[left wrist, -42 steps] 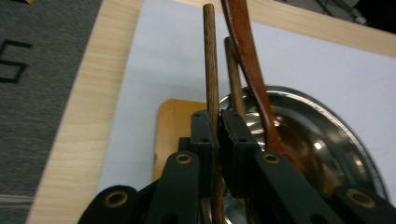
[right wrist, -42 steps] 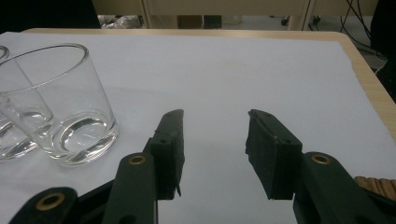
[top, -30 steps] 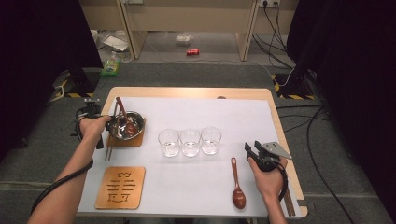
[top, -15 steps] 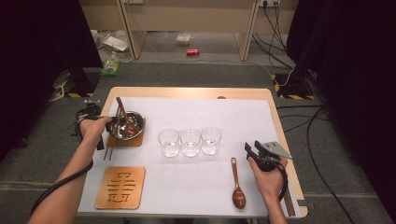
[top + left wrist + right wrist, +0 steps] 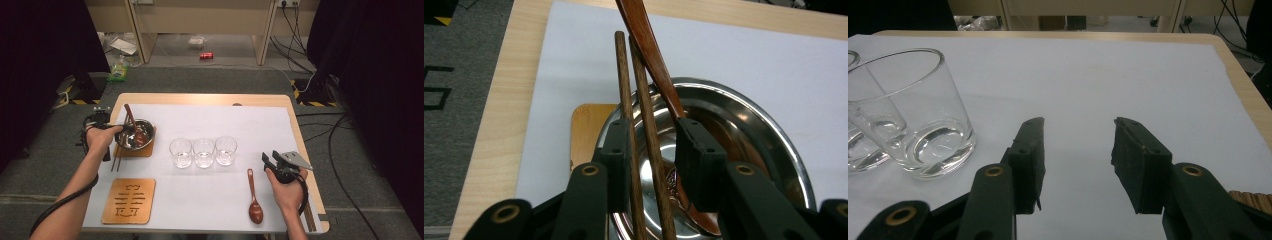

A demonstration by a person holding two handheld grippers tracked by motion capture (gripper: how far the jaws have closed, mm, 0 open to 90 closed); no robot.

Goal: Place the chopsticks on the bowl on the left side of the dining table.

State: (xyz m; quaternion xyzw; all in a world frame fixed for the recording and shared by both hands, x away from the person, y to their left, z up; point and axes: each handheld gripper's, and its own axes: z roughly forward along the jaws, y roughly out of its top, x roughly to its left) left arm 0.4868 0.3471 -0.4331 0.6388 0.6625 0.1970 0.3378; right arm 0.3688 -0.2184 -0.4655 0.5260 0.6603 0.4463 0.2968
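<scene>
Resting across the steel bowl, a pair of wooden chopsticks runs between the jaws of the left hand-held gripper, whose jaws have just been opening. In the left gripper view the left pad lies against the outer chopstick while the right pad stands clear of the pair, so nothing is pinched. Just right of the chopsticks, a reddish wooden spoon leans in the bowl, its handle rising over the far rim and its scoop down inside, next to the right pad.

From the high view, the bowl sits on a small wooden coaster at the left edge of the white sheet covering the worktop. The chopsticks reach from the bowl's left rim toward the near side, and a second, patterned coaster lies nearer still. To the bowl's right stand three empty glasses in a row, touching or nearly so.

Well right of the bowl, past the glasses, the right hand-held gripper sits low over the bare sheet with jaws moderately apart and empty. A second wooden spoon lies flat just left of that hand.
</scene>
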